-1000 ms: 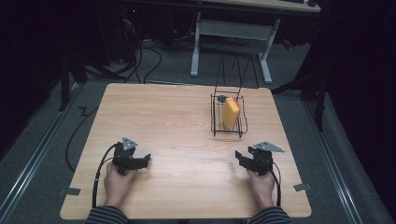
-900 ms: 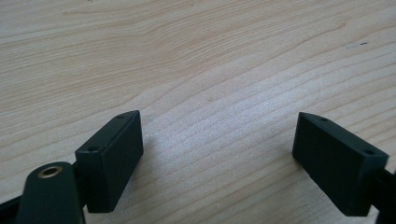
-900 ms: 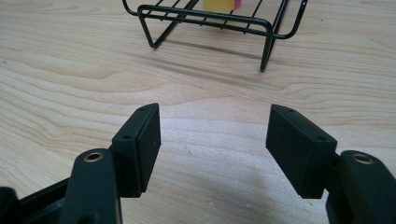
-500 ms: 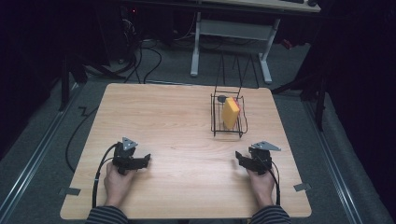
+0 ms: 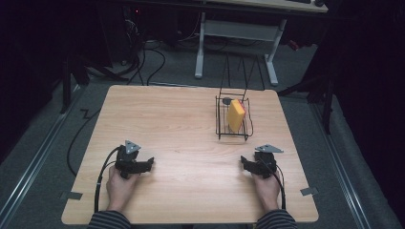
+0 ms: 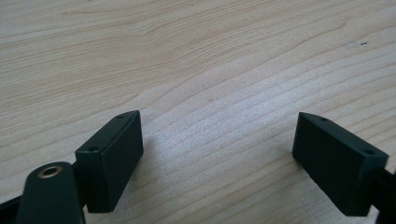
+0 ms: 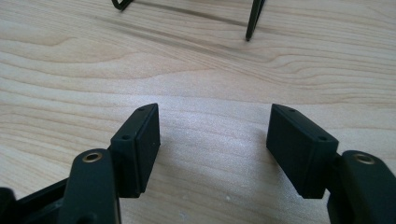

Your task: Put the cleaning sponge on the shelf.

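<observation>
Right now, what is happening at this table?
A person sits at a wooden table with a two-jaw gripper in each hand. The left gripper and the right gripper rest low near the person's edge, both open, with nothing between the jaws. Farther back on the right side stands a black wire basket that holds a yellow sponge on edge. Neither gripper touches the basket; it stands nearer the right gripper.

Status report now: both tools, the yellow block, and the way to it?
Left tool open, empty. Right tool open, empty. Yellow block upright inside wire basket, untouched. Bare table between tools and basket.
</observation>
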`<action>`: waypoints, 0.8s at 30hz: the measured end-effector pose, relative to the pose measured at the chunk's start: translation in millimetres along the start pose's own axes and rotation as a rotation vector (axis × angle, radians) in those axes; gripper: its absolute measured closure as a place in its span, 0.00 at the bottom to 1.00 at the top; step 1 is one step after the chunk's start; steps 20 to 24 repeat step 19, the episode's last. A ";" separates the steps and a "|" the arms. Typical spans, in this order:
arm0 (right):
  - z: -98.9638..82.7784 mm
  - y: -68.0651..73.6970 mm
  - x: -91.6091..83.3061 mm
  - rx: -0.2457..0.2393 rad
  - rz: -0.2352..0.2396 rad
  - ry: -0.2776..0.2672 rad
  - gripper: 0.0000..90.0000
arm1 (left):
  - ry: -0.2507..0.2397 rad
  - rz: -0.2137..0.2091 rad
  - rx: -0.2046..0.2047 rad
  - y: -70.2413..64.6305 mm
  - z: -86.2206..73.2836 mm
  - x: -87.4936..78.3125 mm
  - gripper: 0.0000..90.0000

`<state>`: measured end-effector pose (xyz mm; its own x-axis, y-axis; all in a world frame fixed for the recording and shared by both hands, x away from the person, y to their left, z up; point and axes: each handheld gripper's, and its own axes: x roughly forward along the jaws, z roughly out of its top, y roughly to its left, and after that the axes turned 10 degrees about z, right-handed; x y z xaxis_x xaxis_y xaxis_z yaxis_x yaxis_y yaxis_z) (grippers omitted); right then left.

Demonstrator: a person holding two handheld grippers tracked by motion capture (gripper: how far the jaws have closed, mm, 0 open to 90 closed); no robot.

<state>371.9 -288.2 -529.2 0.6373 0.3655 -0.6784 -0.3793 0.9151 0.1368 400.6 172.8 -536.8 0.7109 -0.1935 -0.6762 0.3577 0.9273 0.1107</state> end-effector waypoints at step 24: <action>-1.4 3.7 1.8 -0.027 -0.030 0.001 0.37 | -0.003 0.000 -0.004 -0.1 -0.4 -0.2 0.19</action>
